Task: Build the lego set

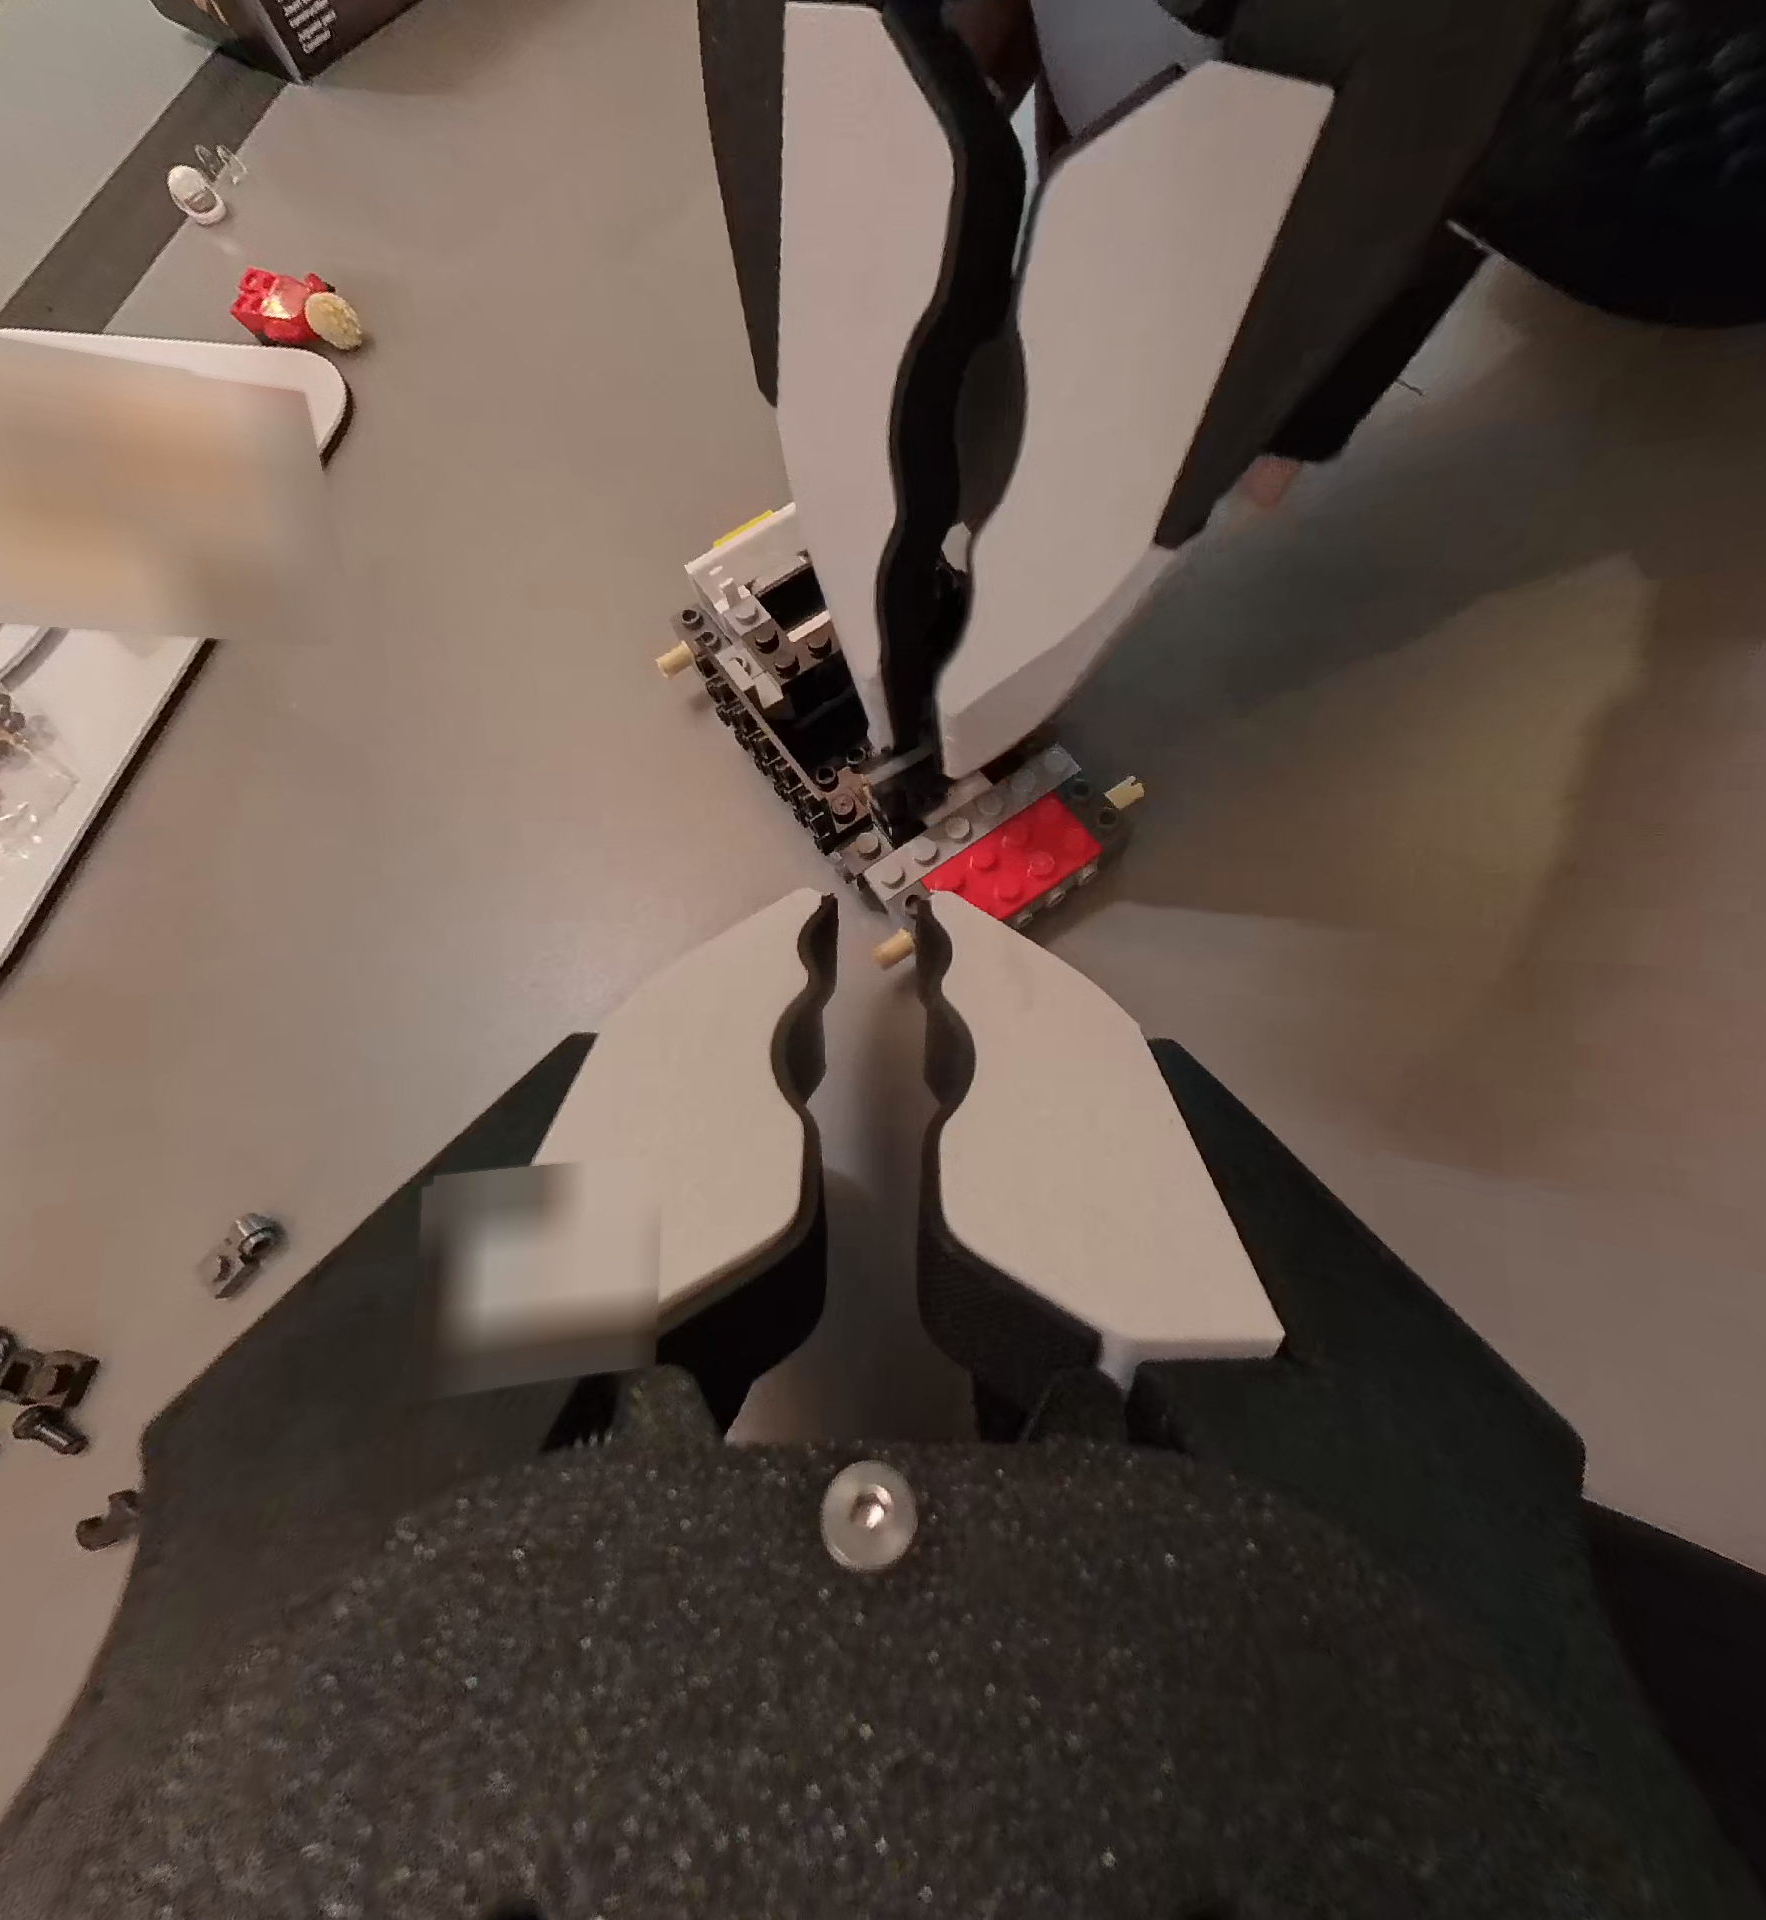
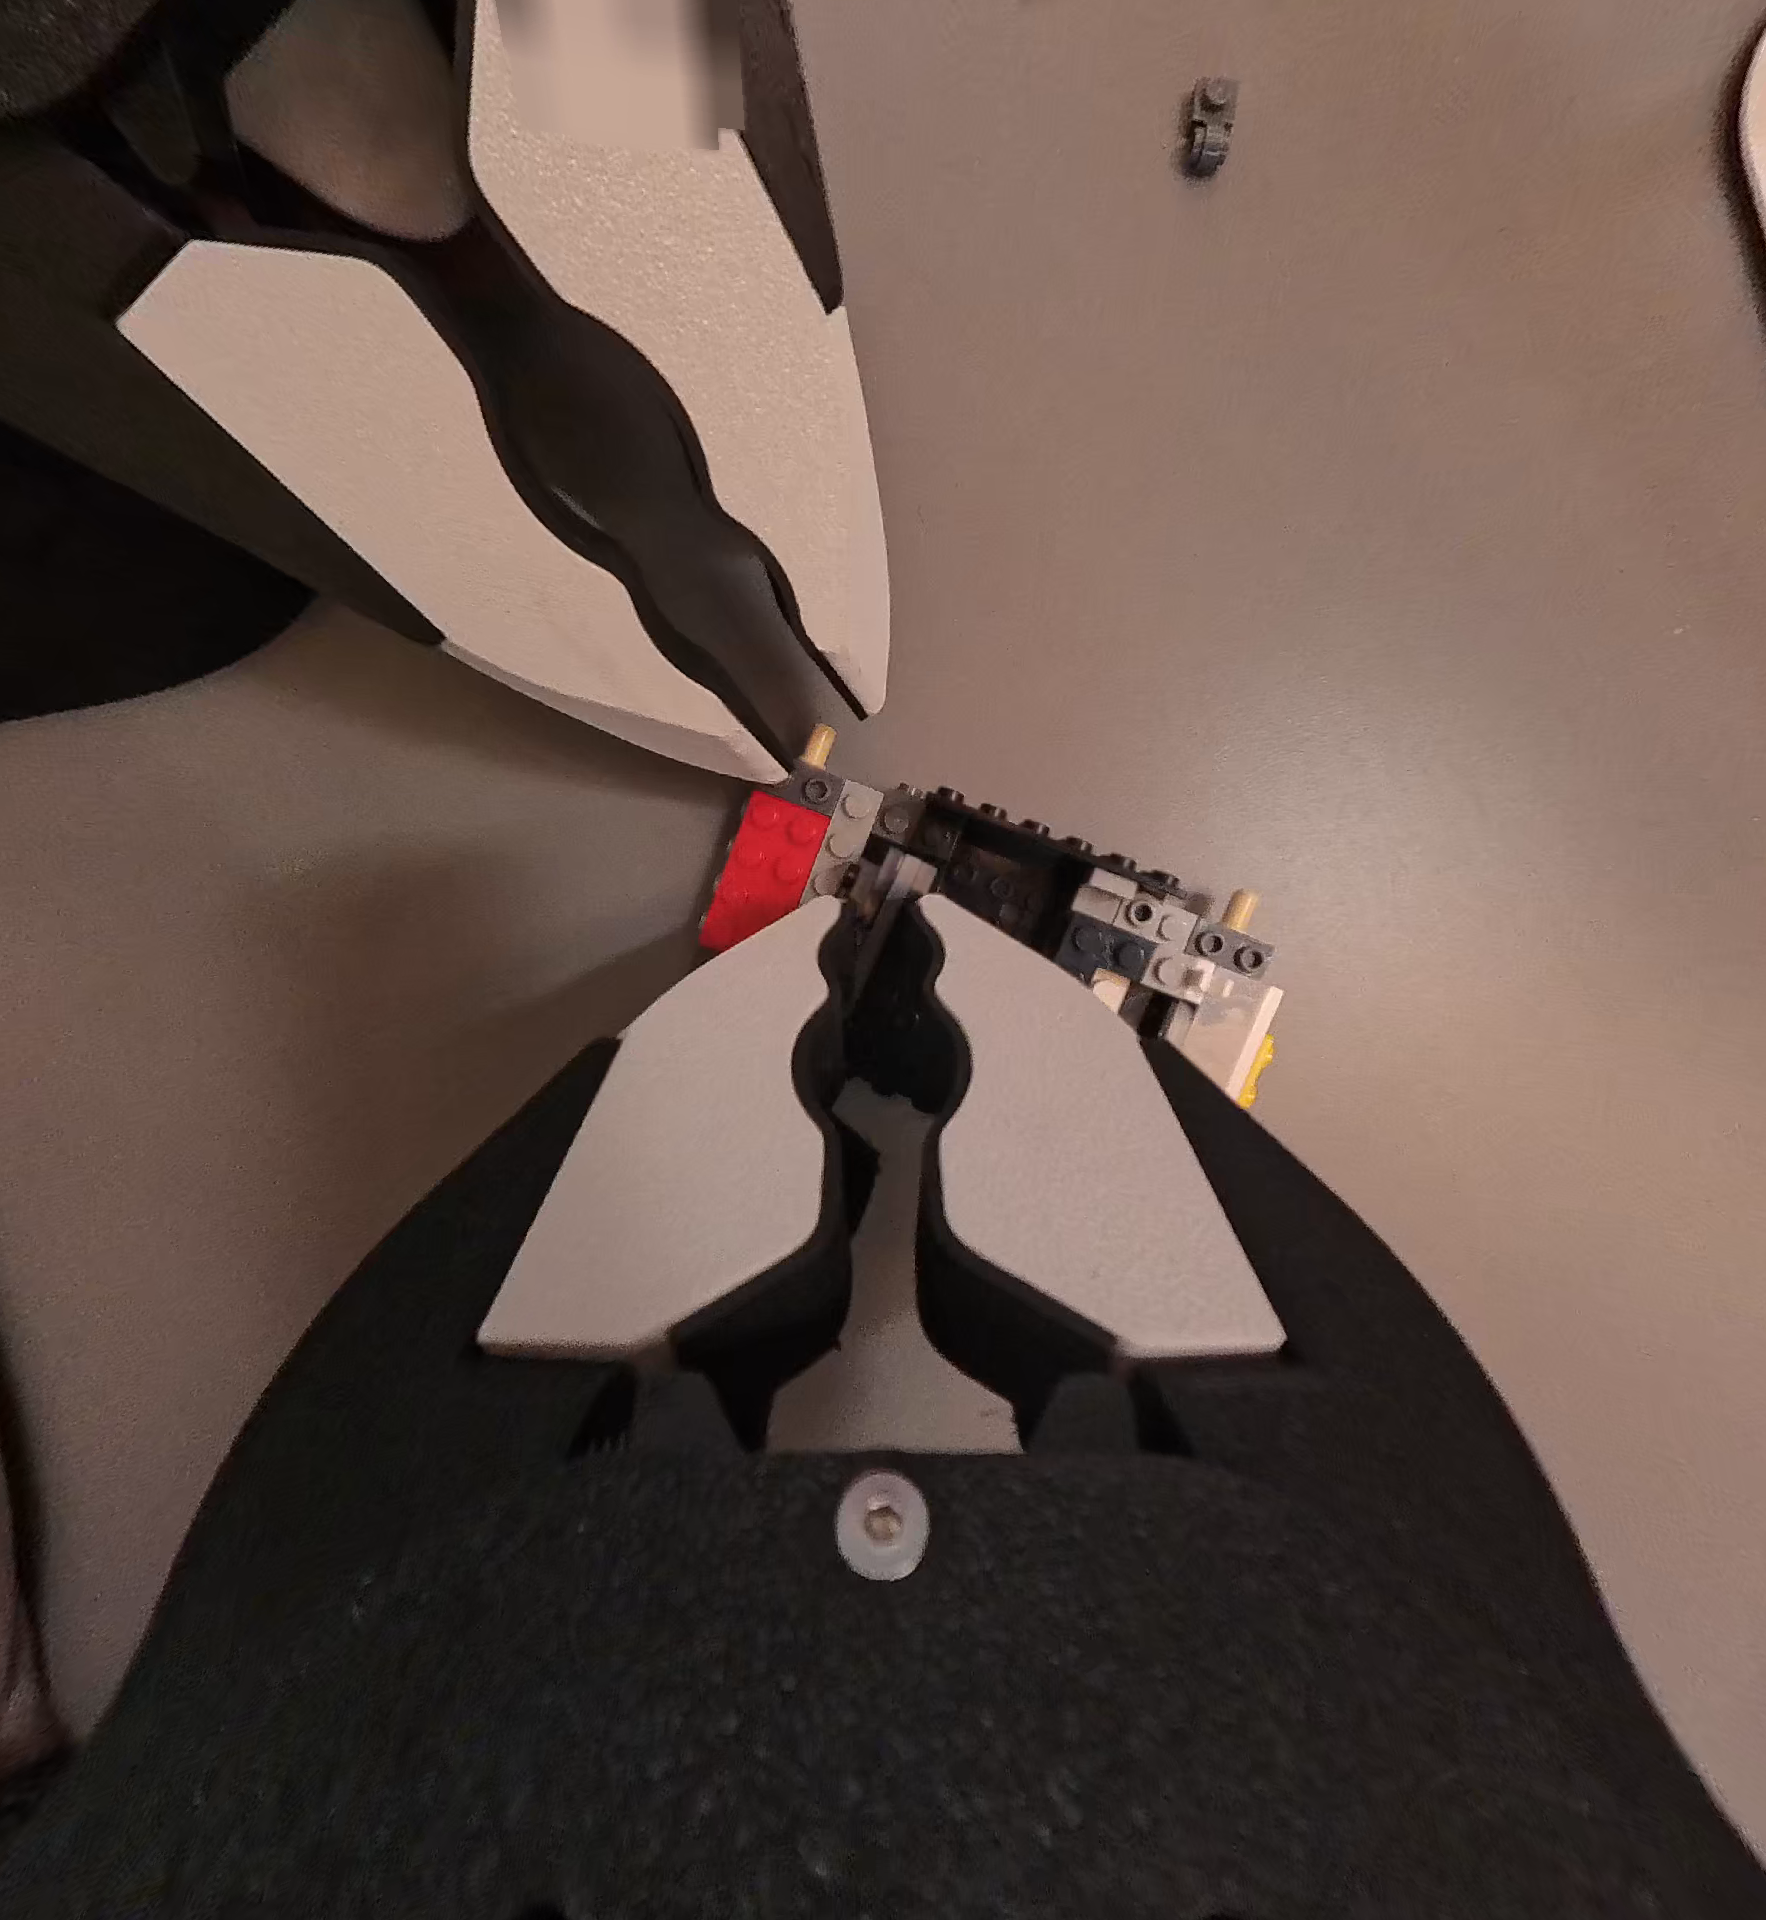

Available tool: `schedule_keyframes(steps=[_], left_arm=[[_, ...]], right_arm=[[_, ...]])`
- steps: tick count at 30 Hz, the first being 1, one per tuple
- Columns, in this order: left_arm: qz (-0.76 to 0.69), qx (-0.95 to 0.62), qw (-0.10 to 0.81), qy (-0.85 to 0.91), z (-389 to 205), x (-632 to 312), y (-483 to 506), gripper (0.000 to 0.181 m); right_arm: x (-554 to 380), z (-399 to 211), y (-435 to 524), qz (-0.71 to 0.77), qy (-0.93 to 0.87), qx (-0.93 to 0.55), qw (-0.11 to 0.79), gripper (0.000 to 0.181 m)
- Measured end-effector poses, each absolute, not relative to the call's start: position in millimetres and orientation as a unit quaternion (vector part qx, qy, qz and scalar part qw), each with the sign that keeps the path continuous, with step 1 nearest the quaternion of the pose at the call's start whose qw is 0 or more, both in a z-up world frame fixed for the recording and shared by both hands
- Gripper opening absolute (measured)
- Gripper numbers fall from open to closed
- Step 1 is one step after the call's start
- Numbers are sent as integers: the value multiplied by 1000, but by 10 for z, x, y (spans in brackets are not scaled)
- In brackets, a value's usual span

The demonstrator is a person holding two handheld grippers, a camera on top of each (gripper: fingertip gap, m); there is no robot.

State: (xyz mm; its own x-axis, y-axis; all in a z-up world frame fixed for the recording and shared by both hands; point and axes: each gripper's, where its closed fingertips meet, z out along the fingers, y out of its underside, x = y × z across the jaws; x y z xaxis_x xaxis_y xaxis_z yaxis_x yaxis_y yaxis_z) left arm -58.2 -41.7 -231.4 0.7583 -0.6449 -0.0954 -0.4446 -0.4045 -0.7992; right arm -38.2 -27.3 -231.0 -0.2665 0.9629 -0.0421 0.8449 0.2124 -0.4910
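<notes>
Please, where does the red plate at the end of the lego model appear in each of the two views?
Left wrist view: the red plate lies right of centre, just beyond the left gripper.
Right wrist view: the red plate lies left of centre, beside the right gripper.
Shared landmark: the tan peg at the model's corner, next to the red plate.

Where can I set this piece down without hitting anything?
The bare table beyond the lego model, between it and the small dark grey piece, looks free. So does the stretch between the model and the white tray in the left wrist view. It is crowded at the model's red end, where the left gripper and right gripper meet.
</notes>
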Motion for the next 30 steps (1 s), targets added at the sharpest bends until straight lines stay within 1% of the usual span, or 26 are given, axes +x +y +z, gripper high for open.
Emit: schedule_keyframes(steps=[1,3,6,9,11,13,14,17,20,23,26,30], left_arm=[[-115,-829,437,330,-2310,-575,-418,14],[-115,-824,441,335,-2298,-557,-422,14],[-116,-821,442,342,-2302,-533,-430,14],[-115,-823,440,340,-2316,-543,-424,14],[-114,-823,440,339,-2313,-546,-422,14],[-112,-823,442,340,-2305,-547,-422,14],[-112,-822,443,340,-2299,-545,-423,14],[-109,-819,448,341,-2278,-547,-419,14],[-111,-796,480,351,-2162,-505,-412,20],[-109,-736,542,392,-1914,-371,-467,25],[-88,-671,581,452,-1755,-207,-594,22],[-38,-645,583,492,-1752,-139,-632,17]], right_arm=[[-395,-2273,-279,234,-760,-591,136,0],[-397,-2211,-264,262,-748,-597,128,0],[-375,-2213,-172,251,-747,-600,138,0],[-346,-2261,-217,227,-760,-594,136,17],[-357,-2311,-276,213,-767,-590,134,20],[-359,-2393,-279,187,-775,-588,135,19],[-389,-2376,-279,191,-773,-588,144,10],[-401,-2306,-265,201,-771,-586,147,9],[-368,-2200,-366,276,-754,-587,102,9],[-322,-2058,-508,380,-719,-581,26,9],[-276,-1929,-567,444,-695,-565,-22,9],[-189,-1795,-691,496,-684,-528,-84,9]])
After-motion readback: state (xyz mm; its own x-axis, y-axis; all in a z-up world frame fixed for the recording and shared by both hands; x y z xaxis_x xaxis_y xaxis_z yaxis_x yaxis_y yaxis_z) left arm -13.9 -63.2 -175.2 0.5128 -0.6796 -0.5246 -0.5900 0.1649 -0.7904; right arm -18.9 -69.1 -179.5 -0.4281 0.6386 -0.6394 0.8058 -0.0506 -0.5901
